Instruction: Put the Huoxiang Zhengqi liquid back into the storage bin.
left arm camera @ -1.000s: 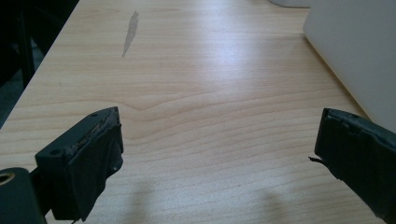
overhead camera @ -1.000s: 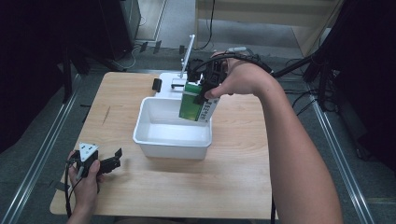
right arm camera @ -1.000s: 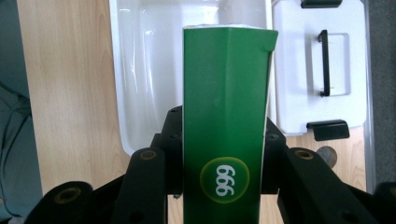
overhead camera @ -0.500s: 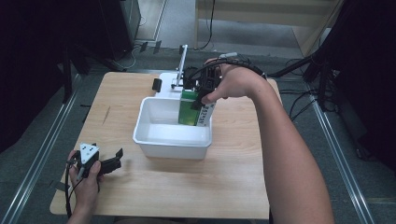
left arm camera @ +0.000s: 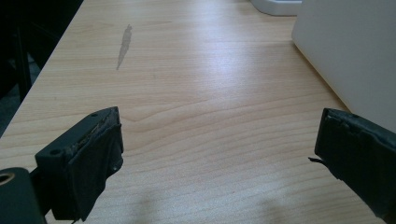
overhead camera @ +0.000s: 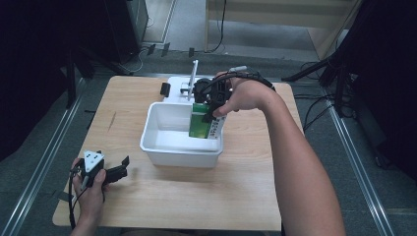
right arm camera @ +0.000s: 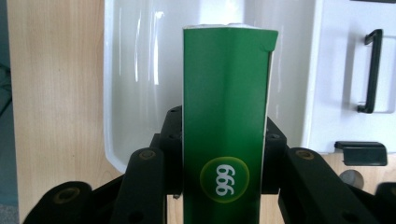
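Wooden table (overhead camera: 246,196), green box (right arm camera: 224,116) in right claw (right arm camera: 223,154) over white tub (overhead camera: 167,147).

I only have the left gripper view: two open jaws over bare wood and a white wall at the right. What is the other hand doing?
Observer: The right gripper is shut on a green box, holding it inside the white bin, at the bin's right end.
Operator: Is the box upright?
Observer: In the high view it stands roughly upright, its lower end down in the bin; whether it touches the floor I cannot tell.
Operator: Any marking on it?
Observer: The right gripper view shows a round badge reading 999 on its green face.
Operator: What lies beyond the bin?
Observer: A white device with a black handle, at the table's far edge.
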{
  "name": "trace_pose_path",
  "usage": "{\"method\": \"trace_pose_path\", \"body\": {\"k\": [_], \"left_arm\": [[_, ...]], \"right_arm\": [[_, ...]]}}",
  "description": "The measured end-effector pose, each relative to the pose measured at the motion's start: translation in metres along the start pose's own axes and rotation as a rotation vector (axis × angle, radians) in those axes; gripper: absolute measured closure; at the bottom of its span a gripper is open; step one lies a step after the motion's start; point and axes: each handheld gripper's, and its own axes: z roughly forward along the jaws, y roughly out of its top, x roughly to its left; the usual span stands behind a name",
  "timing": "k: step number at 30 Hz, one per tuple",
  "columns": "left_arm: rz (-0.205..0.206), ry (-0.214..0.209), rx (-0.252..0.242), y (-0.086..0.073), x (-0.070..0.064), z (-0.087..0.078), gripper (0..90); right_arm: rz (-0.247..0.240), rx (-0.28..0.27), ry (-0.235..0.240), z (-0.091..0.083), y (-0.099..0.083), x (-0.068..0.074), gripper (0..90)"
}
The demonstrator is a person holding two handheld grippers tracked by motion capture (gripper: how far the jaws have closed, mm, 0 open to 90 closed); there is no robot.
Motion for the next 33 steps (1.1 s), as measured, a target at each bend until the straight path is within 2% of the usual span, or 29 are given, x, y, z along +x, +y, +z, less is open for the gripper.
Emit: {"method": "trace_pose_path", "body": {"k": [1, 5, 6, 7, 11, 13, 22, 26, 31, 33], "left_arm": [[-0.001, 0.001, -0.002, 0.0, 0.0, 0.0, 2.1], [-0.001, 0.001, 0.001, 0.0, 0.0, 0.0, 2.1], [0.002, 0.0, 0.0, 0.0, 0.0, 0.001, 2.1], [0.0, -0.001, 0.001, 0.0, 0.0, 0.001, 2.1], [0.0, -0.001, 0.0, 0.0, 0.0, 0.001, 2.1], [-0.001, -0.001, 0.0, 0.0, 0.0, 0.001, 2.1], [0.0, -0.003, 0.003, 0.0, 0.0, 0.001, 2.1], [-0.002, -0.004, 0.004, 0.0, 0.0, 0.001, 2.1], [-0.001, -0.003, 0.006, 0.0, 0.0, 0.002, 2.1], [-0.001, -0.002, 0.004, 0.0, 0.0, 0.002, 2.1]], "right_arm": [[-0.003, 0.005, 0.0, 0.006, -0.002, -0.001, 64.2], [0.004, -0.001, 0.001, 0.013, -0.003, -0.001, 64.2], [-0.01, -0.006, 0.003, 0.015, -0.004, -0.003, 64.2], [0.0, 0.0, 0.002, 0.018, -0.004, -0.003, 64.2], [-0.013, 0.001, -0.016, 0.029, -0.005, -0.003, 64.2], [-0.001, 0.001, -0.004, 0.035, -0.006, -0.004, 64.2], [-0.006, 0.001, 0.031, 0.058, -0.008, -0.008, 63.9], [0.003, 0.013, 0.036, 0.066, -0.008, -0.009, 63.9], [-0.016, 0.056, 0.026, 0.078, -0.004, -0.008, 63.5], [-0.023, 0.056, 0.027, 0.08, -0.004, -0.009, 63.4]]}}
